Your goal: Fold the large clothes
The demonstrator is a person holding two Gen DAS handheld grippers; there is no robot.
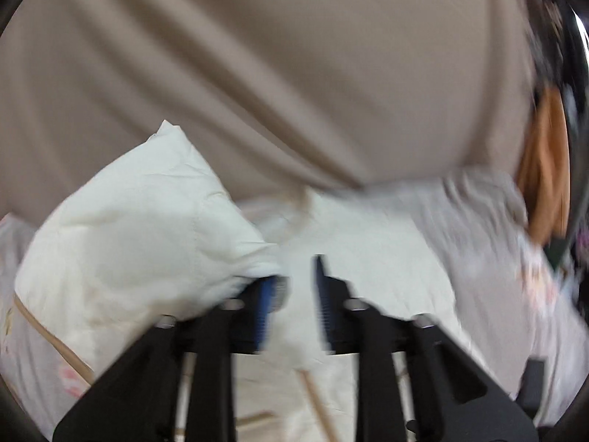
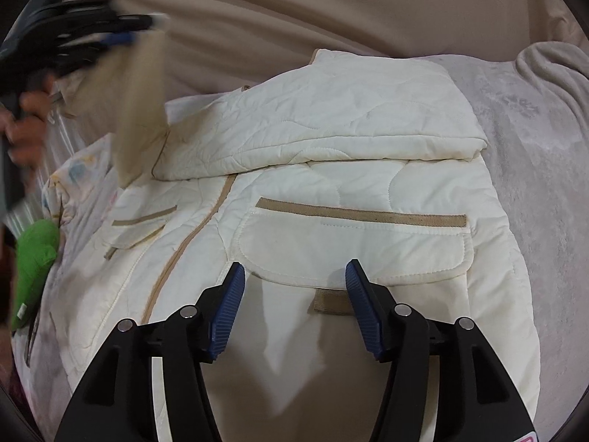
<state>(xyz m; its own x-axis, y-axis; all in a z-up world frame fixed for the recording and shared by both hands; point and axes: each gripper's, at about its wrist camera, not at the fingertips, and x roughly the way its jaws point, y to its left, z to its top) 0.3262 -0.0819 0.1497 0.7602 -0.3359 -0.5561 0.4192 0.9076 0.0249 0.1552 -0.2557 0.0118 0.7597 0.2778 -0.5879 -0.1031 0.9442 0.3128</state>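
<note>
A cream quilted jacket (image 2: 331, 191) with tan trim lies front up on the bed, one sleeve (image 2: 331, 110) folded across its chest. My right gripper (image 2: 294, 270) hovers open just above the lower front, its blue pads either side of a tan tab below the pocket flap (image 2: 353, 246). My left gripper (image 2: 141, 29) is raised at the far left with a blurred strip of cream fabric (image 2: 140, 110) hanging under it. In the left wrist view that gripper (image 1: 296, 269) has its pads apart, with nothing in the gap. A puffed cream jacket part (image 1: 140, 243) rests against the outside of its left finger (image 1: 267, 305).
A beige sheet (image 2: 331, 7) hangs behind the bed. A grey fleece blanket (image 2: 533, 129) lies right of the jacket and floral bedding (image 2: 77, 173) left of it. A green item (image 2: 35, 258) sits at the left edge. A hand (image 2: 25, 121) holds the left gripper. An orange object (image 1: 545, 169) shows at far right.
</note>
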